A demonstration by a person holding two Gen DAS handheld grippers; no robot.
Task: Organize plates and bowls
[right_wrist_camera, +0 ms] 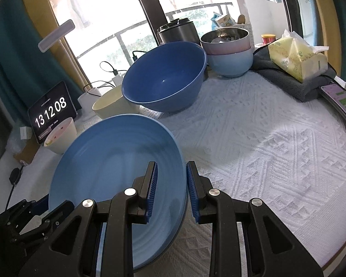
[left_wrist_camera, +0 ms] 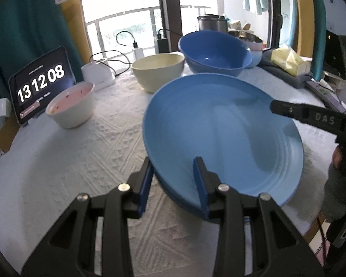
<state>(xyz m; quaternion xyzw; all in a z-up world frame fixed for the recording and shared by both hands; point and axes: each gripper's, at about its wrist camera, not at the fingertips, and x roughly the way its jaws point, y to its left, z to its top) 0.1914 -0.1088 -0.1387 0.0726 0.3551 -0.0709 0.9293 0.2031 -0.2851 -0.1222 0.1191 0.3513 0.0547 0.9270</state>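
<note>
- Blue plate [left_wrist_camera: 219, 138], left wrist view: it sits tilted over the white textured tablecloth [left_wrist_camera: 69, 161], near edge straddled by the left gripper [left_wrist_camera: 173, 184]. One pad lies under the rim, the other on the plate's upper face. The jaws are narrow and appear clamped on the rim. A second blue rim shows just beneath, so there may be two stacked plates; this cannot be settled.
- Same view: the right gripper [left_wrist_camera: 288, 109] reaches in from the far right edge of the plate. Behind stand a pink-lined bowl [left_wrist_camera: 70, 108], a cream bowl [left_wrist_camera: 158, 71] and a large blue bowl [left_wrist_camera: 215, 53], all apart from the plate.
- Right wrist view: the right gripper [right_wrist_camera: 171, 192] straddles the opposite rim of the blue plate [right_wrist_camera: 108, 161], one ribbed pad inside, one outside. The gap is small; contact looks likely but is not certain at the outer pad.
- Same view: the left gripper [right_wrist_camera: 41, 217] shows at the lower left edge of the plate. A pale blue and pink bowl stack [right_wrist_camera: 228, 53] stands at the back.
- Judgement: the step in hand is a two-handed carry or set-down of the plate.
- Next move calls for level, matched motion of both hands, then release only once the plate lies flat.
</note>
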